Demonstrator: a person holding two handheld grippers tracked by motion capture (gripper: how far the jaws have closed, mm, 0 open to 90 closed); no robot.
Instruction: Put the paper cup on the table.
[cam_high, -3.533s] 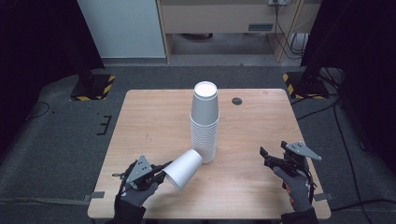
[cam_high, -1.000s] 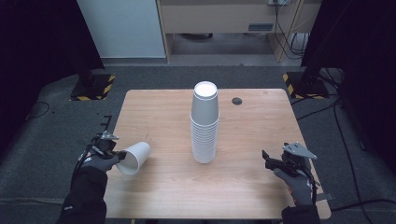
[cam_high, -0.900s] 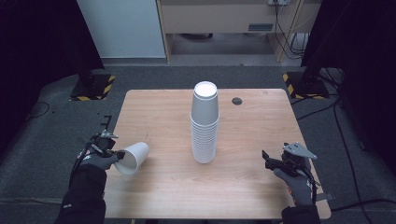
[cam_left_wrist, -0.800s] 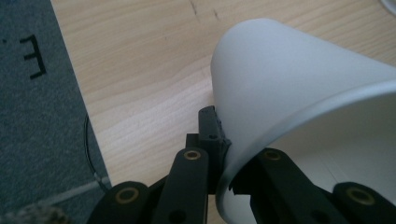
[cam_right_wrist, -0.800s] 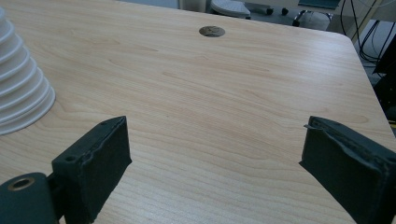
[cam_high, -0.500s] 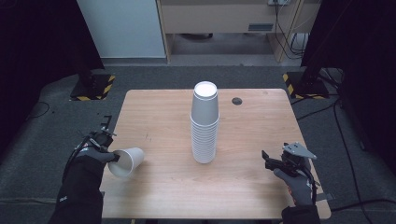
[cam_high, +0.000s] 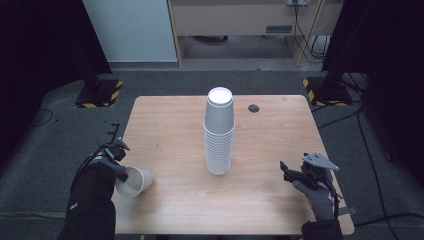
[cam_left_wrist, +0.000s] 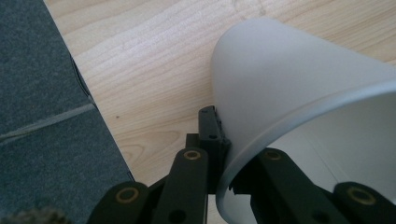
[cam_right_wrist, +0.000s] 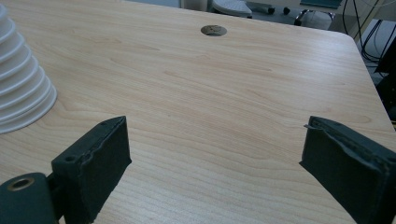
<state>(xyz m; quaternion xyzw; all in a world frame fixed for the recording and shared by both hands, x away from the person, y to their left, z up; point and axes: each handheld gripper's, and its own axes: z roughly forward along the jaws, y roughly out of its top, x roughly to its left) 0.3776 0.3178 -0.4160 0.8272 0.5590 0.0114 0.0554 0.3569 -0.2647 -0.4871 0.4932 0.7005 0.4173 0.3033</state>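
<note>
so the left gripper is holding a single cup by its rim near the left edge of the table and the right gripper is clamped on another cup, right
Not quite. The right gripper is open and holds nothing, as the right gripper view shows. The left gripper does hold a single cup by its rim near the table's left edge.

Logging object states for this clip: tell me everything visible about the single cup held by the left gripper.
The cup is plain white, looks like paper or foam, with a rolled rim. It is tipped on its side at the table's front-left edge, mouth facing the person. The left gripper pinches its rim, one jaw inside, one outside. It is apart from the stack of cups. Whether it touches the table is unclear.
</note>
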